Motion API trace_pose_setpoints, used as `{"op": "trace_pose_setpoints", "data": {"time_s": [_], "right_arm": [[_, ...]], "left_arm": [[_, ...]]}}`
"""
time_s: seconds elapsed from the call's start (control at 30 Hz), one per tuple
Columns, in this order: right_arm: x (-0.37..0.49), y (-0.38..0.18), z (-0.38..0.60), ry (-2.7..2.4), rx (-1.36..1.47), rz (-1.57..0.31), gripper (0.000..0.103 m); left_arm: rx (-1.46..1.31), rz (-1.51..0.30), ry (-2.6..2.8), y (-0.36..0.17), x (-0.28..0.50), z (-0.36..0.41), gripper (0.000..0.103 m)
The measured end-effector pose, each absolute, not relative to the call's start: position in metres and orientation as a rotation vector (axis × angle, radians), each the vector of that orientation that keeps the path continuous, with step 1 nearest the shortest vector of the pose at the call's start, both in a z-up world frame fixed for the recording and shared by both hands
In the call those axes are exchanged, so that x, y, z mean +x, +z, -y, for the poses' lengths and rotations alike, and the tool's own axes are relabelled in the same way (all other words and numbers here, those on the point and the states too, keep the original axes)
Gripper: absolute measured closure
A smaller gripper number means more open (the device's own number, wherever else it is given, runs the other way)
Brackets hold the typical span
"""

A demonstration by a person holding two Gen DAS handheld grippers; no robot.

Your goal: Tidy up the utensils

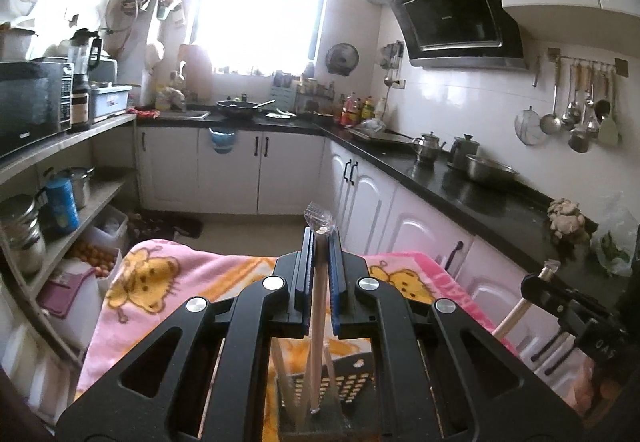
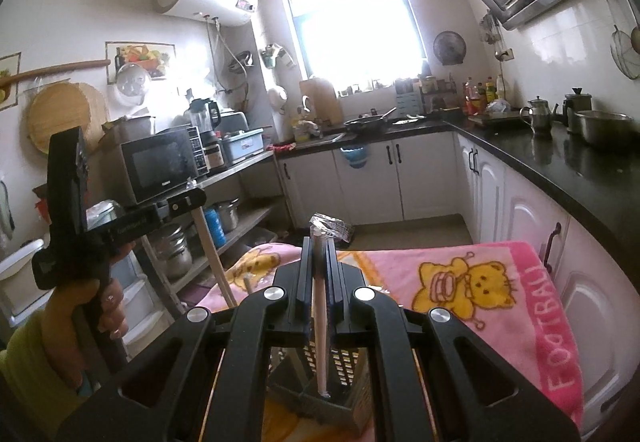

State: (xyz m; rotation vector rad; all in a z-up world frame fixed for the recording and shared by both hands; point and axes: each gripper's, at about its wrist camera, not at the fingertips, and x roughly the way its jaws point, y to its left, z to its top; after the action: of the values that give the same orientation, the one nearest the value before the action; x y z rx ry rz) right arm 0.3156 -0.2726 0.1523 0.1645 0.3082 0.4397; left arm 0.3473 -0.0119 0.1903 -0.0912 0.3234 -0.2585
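- Pale wood, round and slim: each claw is clamped on one chopstick, probably so the pair can be dropped into the holder together.
- Left of the left wrist view, a pink fleecy blanket (image 1: 168, 282) with yellow bears covers the table, likely as padding.
- At centre, the left gripper (image 1: 319, 242) pinches its chopstick (image 1: 318, 306) upright; a clear plastic cap tops it.
- Lower centre, the dark perforated holder (image 1: 352, 382) sits directly beneath the stick's tip.
- At the right edge, the right gripper (image 1: 536, 282) grips the other stick.
- In the right wrist view, its chopstick (image 2: 320, 322) likewise stands over the holder (image 2: 344, 366).
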Motion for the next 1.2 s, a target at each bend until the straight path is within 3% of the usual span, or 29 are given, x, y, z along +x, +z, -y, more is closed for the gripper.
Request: {"op": "trace_pose_setpoints", "data": {"time_s": [1.2], "right_arm": [[0.366,0.08,0.251,0.408,0.197,-0.441,0.097]], "left_arm": [[-0.131,-0.372,-0.245,0.111,0.374,-0.008,0.101]]}}
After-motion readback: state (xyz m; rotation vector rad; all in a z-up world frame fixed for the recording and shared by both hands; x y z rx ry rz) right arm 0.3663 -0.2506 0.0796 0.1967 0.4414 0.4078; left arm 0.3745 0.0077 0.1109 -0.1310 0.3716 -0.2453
